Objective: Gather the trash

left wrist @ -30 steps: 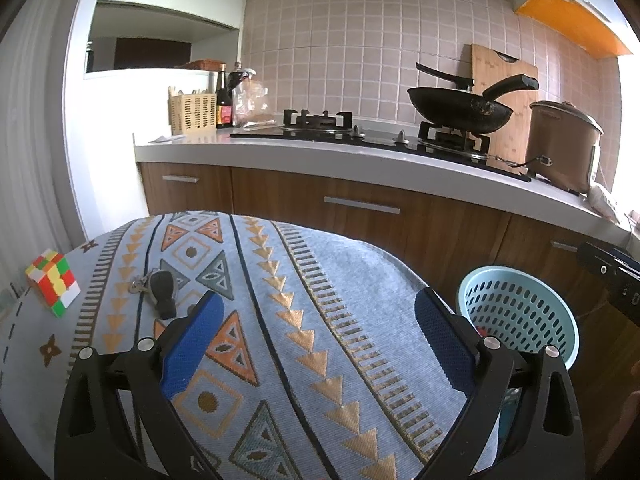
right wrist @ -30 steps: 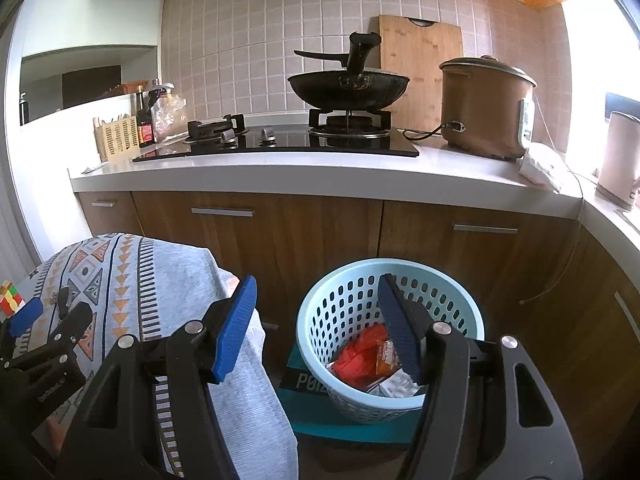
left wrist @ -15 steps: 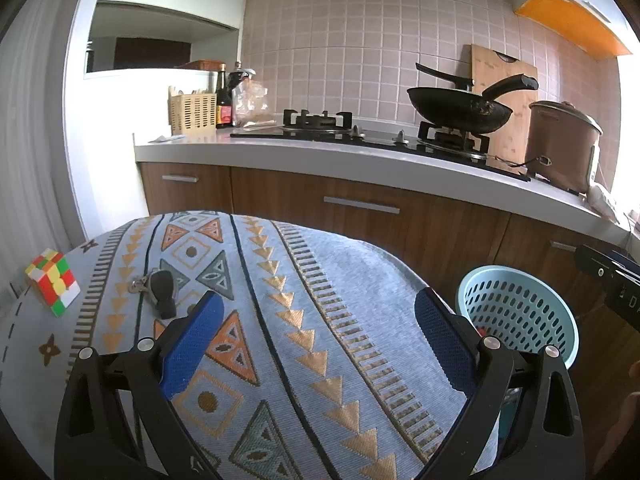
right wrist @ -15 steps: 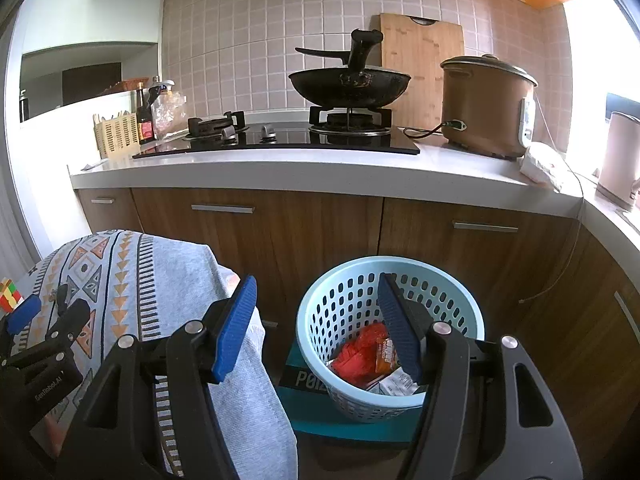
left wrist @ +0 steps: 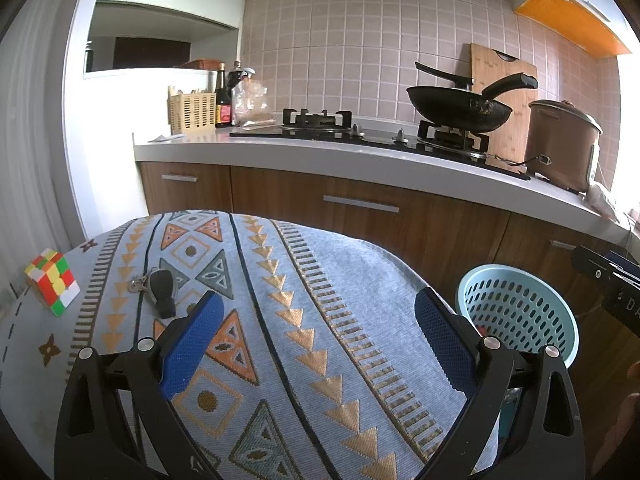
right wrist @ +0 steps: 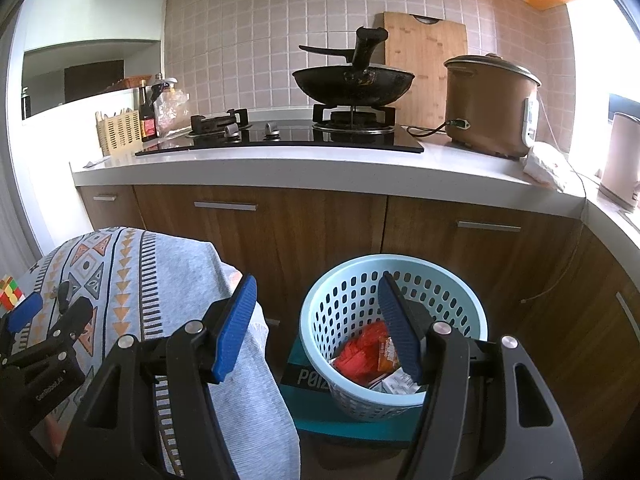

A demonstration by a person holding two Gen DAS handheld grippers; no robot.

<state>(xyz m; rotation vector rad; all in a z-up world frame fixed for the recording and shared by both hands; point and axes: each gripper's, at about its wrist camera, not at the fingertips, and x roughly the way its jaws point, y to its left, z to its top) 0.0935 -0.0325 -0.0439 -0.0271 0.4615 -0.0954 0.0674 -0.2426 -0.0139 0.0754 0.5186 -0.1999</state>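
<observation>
Rubik's cube (left wrist: pixel 51 281) and car key (left wrist: pixel 160 291) on patterned tablecloth (left wrist: pixel 280 320); black wok (right wrist: pixel 353 82) on stove (right wrist: pixel 280 138).

This is a home kitchen. Beyond the jaws, a white bench (right wrist: pixel 304 168) runs over wooden cabinet fronts (right wrist: pixel 288 224) with metal handles. On it sits a gas hob (right wrist: pixel 280 138) bearing a black wok (right wrist: pixel 352 82), with a brown rice cooker (right wrist: pixel 490 106) to its right and a cutlery basket (left wrist: pixel 191 112) and sauce bottles (left wrist: pixel 223 96) to its left. A wooden chopping board (right wrist: pixel 426 40) leans on the tiled wall (left wrist: pixel 352 40) behind.
</observation>
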